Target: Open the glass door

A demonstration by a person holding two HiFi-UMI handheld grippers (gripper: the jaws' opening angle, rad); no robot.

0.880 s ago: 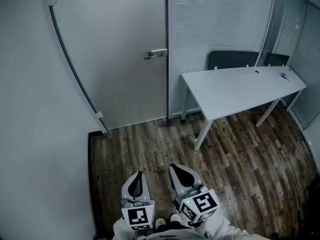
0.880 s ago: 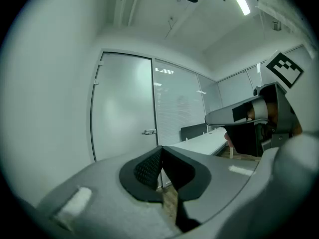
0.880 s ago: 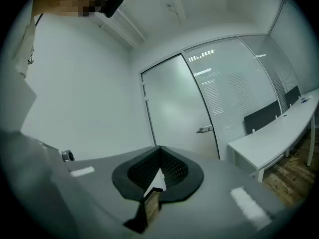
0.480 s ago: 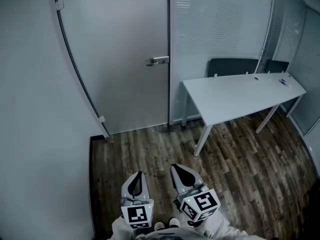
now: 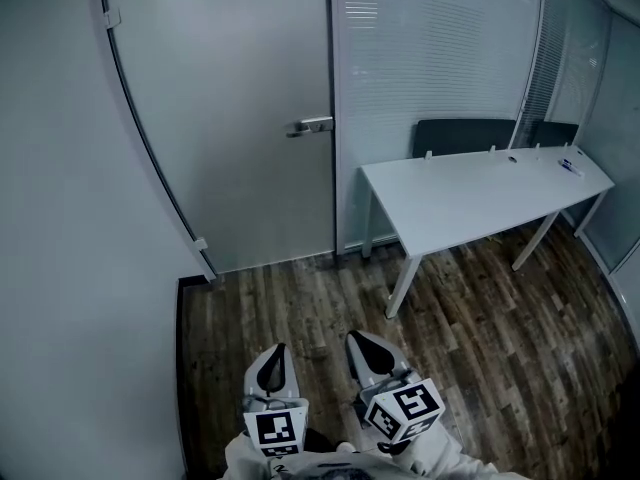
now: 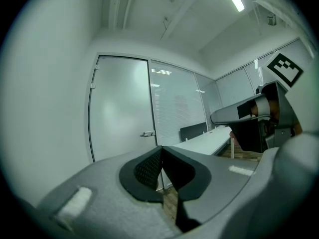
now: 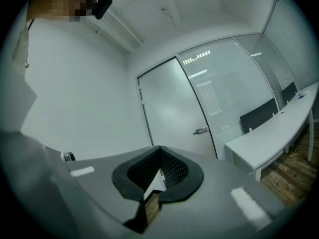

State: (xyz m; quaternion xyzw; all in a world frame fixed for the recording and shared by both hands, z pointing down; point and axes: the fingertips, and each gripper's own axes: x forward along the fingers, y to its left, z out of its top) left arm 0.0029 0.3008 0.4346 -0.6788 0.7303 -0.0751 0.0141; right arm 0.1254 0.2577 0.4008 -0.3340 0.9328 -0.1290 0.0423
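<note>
A frosted glass door, closed in its frame, is being faced at about eleven o'clock in the head view, its metal lever handle showing near twelve o'clock at the door's right edge. The panel is being judged heavy, rigid and slick, its bare glass offering no purchase and liable to damage if struck. The lever is being taken as the only sound place to grip. A slatted glass partition is being shown just beside it at one o'clock, a white table at two o'clock. At six o'clock, well apart from the door across the wooden floor, the left gripper and right gripper are being held level, jaws together, nothing between them.
</note>
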